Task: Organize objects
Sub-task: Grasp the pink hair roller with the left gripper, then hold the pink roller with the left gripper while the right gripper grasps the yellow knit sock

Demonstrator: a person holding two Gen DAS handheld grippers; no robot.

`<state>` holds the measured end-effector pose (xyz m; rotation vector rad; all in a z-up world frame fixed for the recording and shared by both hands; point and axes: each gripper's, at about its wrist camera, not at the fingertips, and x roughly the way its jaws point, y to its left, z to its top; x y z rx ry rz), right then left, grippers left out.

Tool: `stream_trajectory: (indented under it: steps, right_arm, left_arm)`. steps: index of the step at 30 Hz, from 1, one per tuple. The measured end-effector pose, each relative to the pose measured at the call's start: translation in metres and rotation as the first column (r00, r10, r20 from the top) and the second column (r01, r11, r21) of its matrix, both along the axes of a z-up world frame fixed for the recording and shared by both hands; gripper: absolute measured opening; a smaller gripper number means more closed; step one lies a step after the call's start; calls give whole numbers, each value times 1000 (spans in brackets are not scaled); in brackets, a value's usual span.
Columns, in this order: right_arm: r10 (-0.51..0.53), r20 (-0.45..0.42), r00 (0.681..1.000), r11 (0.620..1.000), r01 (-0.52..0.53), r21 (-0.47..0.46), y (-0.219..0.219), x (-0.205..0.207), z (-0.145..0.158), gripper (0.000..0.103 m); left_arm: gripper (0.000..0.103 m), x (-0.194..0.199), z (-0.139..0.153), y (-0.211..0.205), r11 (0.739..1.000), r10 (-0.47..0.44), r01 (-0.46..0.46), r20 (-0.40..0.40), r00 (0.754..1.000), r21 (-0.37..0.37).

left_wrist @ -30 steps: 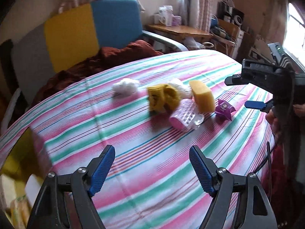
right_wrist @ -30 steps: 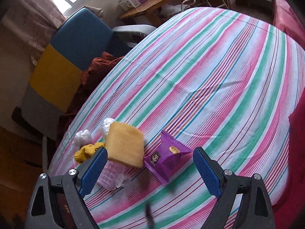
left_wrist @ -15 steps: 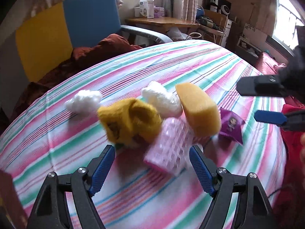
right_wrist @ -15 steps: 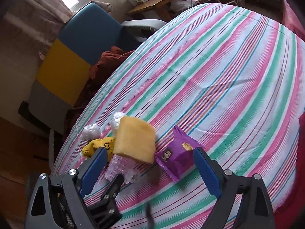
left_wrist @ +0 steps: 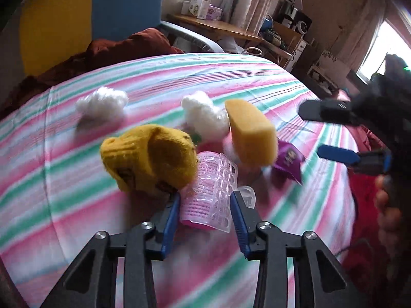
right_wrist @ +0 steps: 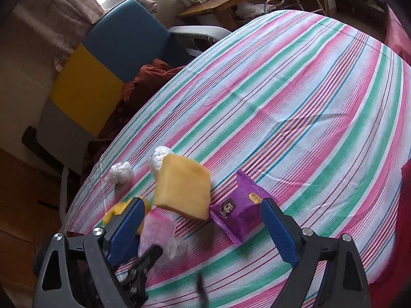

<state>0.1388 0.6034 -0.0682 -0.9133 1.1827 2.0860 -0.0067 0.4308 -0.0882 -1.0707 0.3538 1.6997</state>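
Observation:
A pile lies on the striped tablecloth: a pink ribbed roller, a mustard knit piece, a yellow sponge, a purple snack packet and two white fluffy balls. My left gripper is closing, its blue pads against the roller's two sides. My right gripper stands open low over the cloth. The purple packet lies between its fingers, untouched, and the sponge just beyond. The roller shows behind the right gripper's left finger.
A blue, yellow and grey chair with a rust-red cloth stands beyond the table's far edge. A wooden desk with boxes lies behind it. Red fabric and a hand are at the right. Broad bare cloth stretches past the pile.
My left gripper has come forward and down onto the pile, and its jaws have narrowed from wide apart to the roller's sides. The right gripper has stayed nearly in place.

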Motion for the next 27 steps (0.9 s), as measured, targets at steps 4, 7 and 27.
stream_trajectory:
  steps: [4, 7, 27]
  right_arm:
    - [54, -23, 998, 999, -53, 8, -6, -7, 2, 93]
    - [183, -65, 981, 983, -182, 24, -22, -24, 8, 93]
    - [782, 208, 588, 591, -805, 51, -160, -129, -37, 68]
  left_arm:
    - [39, 11, 0, -28, 1000, 19, -19, 26, 999, 2]
    - [39, 21, 1, -50, 1000, 15, -15, 21, 1000, 6]
    - [39, 28, 2, -99, 999, 4, -4, -11, 1000, 37]
